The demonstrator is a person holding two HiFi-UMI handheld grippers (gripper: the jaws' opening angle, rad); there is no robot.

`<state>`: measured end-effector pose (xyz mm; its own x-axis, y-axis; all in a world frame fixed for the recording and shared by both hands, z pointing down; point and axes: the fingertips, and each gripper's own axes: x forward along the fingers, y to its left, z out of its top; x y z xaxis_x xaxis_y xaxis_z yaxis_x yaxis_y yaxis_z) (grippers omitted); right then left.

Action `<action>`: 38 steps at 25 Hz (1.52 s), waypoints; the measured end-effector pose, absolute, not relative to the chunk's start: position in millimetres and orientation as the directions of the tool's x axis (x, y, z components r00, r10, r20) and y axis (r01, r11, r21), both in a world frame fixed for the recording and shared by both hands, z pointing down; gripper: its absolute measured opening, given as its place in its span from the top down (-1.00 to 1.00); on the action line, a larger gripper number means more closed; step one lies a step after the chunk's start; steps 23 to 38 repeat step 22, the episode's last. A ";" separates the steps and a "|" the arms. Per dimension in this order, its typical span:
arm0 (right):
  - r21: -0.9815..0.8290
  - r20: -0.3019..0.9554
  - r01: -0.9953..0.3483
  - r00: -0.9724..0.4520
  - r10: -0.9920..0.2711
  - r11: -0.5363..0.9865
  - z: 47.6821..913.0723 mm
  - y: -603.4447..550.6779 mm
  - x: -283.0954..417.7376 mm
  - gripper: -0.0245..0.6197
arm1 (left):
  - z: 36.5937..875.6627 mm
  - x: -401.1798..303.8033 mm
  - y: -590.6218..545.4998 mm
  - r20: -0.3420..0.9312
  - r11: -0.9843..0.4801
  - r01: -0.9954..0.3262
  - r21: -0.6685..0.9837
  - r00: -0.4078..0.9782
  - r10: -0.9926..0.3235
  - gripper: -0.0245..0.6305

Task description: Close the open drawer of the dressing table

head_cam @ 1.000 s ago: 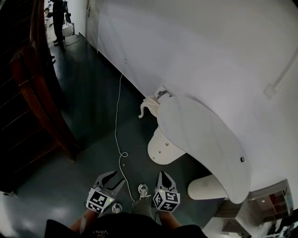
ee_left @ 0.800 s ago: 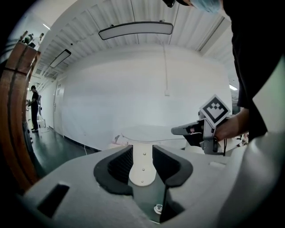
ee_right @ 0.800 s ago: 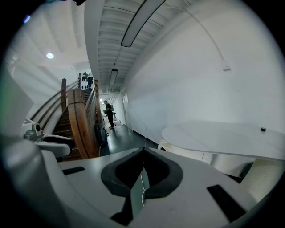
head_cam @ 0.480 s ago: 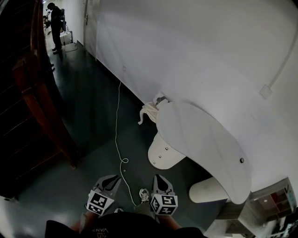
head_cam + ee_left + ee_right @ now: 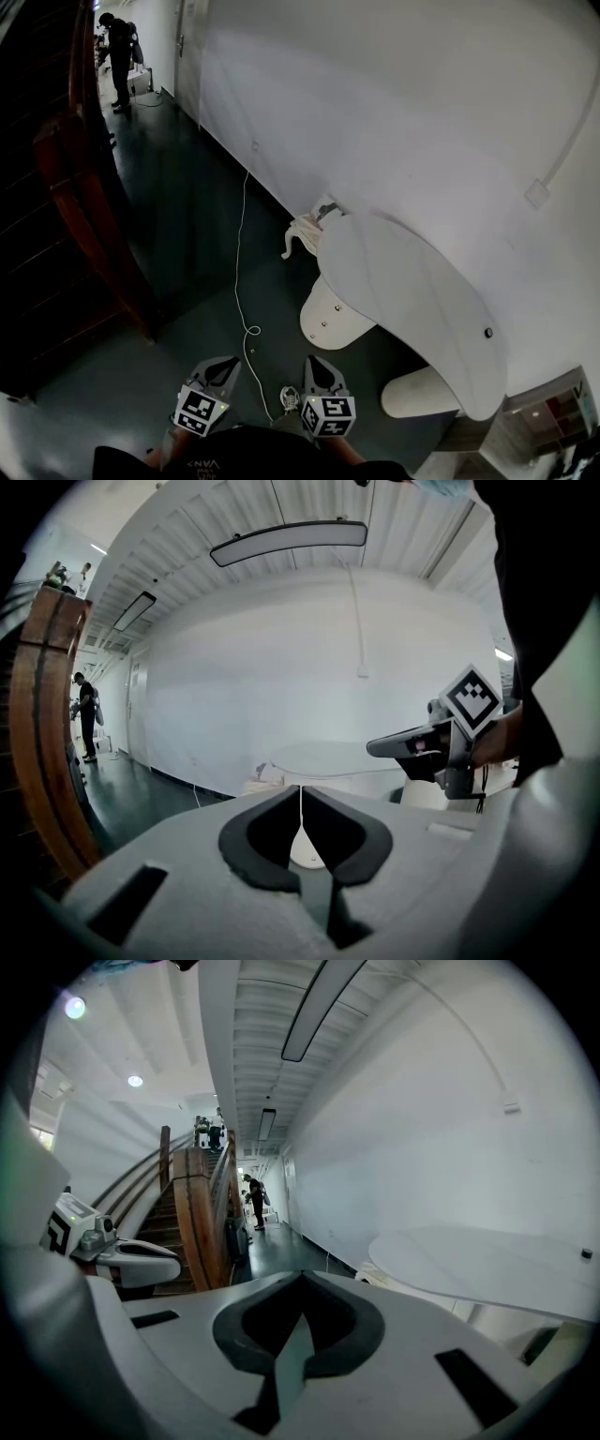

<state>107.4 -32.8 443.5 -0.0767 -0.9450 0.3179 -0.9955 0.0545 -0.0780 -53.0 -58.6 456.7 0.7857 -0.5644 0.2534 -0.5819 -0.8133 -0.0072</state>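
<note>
My 2 tools are both closed and empty; the left tool [image 5: 225, 366] and the right tool [image 5: 314, 364] hang low in front of me, jaws pressed together. The open drawer [image 5: 330, 317] juts out from under the white desk [image 5: 412, 281], ahead and slightly to my right, well apart from both; the right tool is the nearer of the 2, so I judge it should push the rounded front back under.

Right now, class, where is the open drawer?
In the head view the open drawer sticks out from under the white tabletop, right of centre, with the floor cable to its left.
</note>
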 end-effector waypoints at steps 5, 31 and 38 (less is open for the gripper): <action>-0.077 0.327 -0.995 -0.088 -0.941 0.066 446.1 -31.6 109.4 0.92 | 456.0 -48.5 -56.9 0.249 -0.810 -0.587 -0.008 0.783 -0.570 0.86; -0.075 0.334 -0.995 -0.092 -0.938 0.071 447.8 -12.2 125.2 0.92 | 456.5 -28.1 -36.0 0.252 -0.816 -0.579 -0.011 0.788 -0.562 0.86; -0.075 0.334 -0.995 -0.092 -0.938 0.071 447.8 -12.2 125.2 0.92 | 456.5 -28.1 -36.0 0.252 -0.816 -0.579 -0.011 0.788 -0.562 0.86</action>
